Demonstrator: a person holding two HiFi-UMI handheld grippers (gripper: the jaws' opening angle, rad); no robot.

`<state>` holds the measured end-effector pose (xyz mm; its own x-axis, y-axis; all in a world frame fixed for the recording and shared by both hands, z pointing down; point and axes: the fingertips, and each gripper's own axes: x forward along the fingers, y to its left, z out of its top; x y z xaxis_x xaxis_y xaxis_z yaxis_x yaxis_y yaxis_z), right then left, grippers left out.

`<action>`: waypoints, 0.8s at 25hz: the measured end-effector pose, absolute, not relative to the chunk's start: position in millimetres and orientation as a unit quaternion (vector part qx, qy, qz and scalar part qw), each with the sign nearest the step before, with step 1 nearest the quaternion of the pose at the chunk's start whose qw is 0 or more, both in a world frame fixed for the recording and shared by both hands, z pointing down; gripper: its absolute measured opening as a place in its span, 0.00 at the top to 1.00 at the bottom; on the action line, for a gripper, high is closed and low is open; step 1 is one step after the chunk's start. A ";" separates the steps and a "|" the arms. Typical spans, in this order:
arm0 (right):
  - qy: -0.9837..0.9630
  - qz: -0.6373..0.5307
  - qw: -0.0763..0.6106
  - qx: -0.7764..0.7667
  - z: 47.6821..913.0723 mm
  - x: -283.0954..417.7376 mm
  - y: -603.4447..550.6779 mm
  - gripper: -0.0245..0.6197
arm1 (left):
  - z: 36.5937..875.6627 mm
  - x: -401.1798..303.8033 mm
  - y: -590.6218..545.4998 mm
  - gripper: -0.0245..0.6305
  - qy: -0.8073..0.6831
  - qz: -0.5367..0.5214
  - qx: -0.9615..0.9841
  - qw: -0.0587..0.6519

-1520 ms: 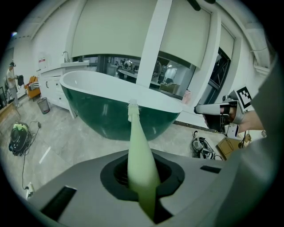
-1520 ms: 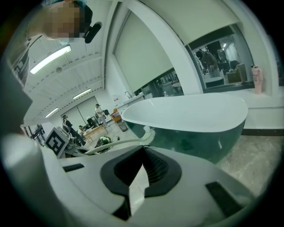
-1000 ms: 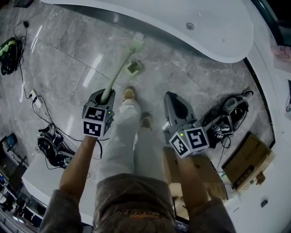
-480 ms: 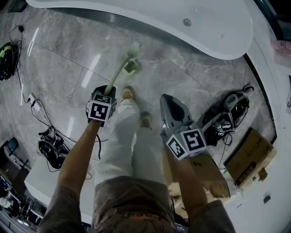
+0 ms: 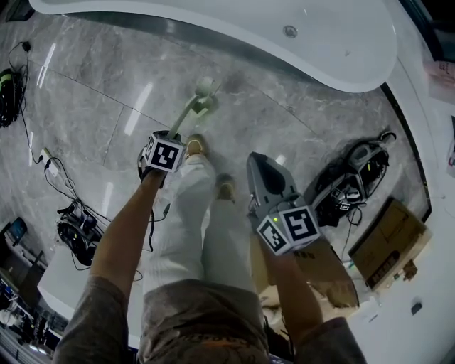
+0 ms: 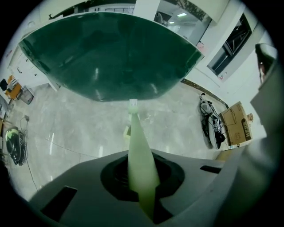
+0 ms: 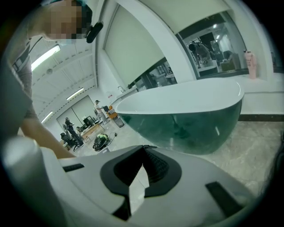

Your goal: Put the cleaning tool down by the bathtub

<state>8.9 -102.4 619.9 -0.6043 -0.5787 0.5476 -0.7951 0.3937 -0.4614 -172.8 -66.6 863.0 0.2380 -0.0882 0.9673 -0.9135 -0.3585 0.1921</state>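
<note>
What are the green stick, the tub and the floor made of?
The stick looks like plastic: pale green, smooth and dull. The tub is glossy, dark green outside and white inside, maybe acrylic, since lights mirror on it. The floor looks like polished grey stone or marble-look tile, with veins, seams and bright reflections.

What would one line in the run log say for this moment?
left gripper: shut on cleaning tool | tool head: low, beside bathtub | right gripper: shut, empty
</note>
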 end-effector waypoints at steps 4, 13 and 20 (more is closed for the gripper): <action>-0.820 0.361 0.149 0.417 622.8 5.0 -103.2 0.96 | 881.3 -175.4 -66.5 0.93 -0.355 0.531 0.647 0.416; -0.814 0.374 0.146 0.420 634.2 -0.9 -106.2 0.96 | 909.4 -178.6 -67.1 0.93 -0.298 0.597 0.618 0.417; -0.806 0.387 0.146 0.424 644.4 -3.3 -104.9 0.96 | 924.5 -180.2 -70.7 0.93 -0.260 0.637 0.606 0.398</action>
